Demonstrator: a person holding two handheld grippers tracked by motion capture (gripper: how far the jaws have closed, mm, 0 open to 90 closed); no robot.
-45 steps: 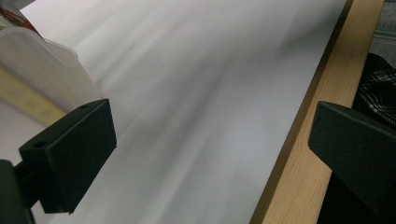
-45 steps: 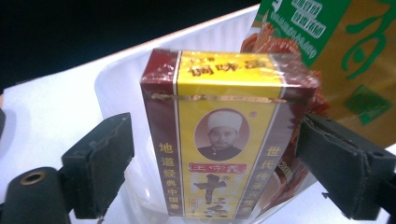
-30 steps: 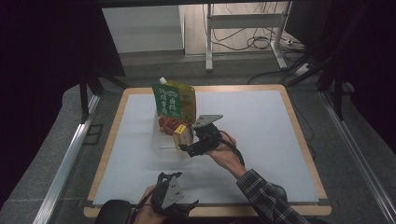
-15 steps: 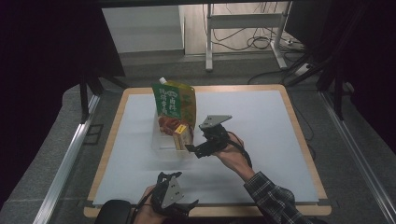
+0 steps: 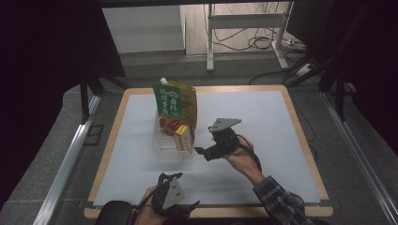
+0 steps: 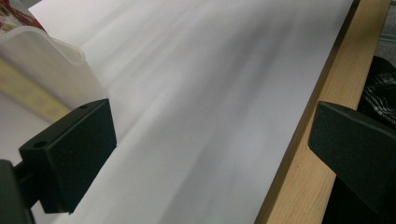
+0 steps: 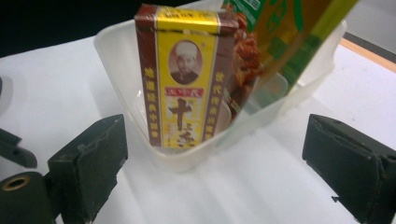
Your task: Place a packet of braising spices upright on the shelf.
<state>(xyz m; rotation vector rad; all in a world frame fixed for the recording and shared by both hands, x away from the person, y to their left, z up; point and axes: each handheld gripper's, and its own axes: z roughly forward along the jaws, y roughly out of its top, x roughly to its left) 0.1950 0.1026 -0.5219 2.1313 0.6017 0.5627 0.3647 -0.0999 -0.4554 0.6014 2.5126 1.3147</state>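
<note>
A clear plastic tub is being seen standing left of centre on the white table mat, with a tall green pouch rising upright out of it at its 12 o'clock side. A small yellow-and-maroon box is being held upright inside the tub at its 3 o'clock corner, beside a red snack packet. The right gripper is being held just at 3 o'clock of the tub, its jaws spread wide and nothing being gripped between them; in the right gripper view the box and the tub are being framed between the two parted jaws. The left gripper is being kept at the table's 6 o'clock edge, over the wooden rim, its jaws likewise standing wide apart and empty
</note>
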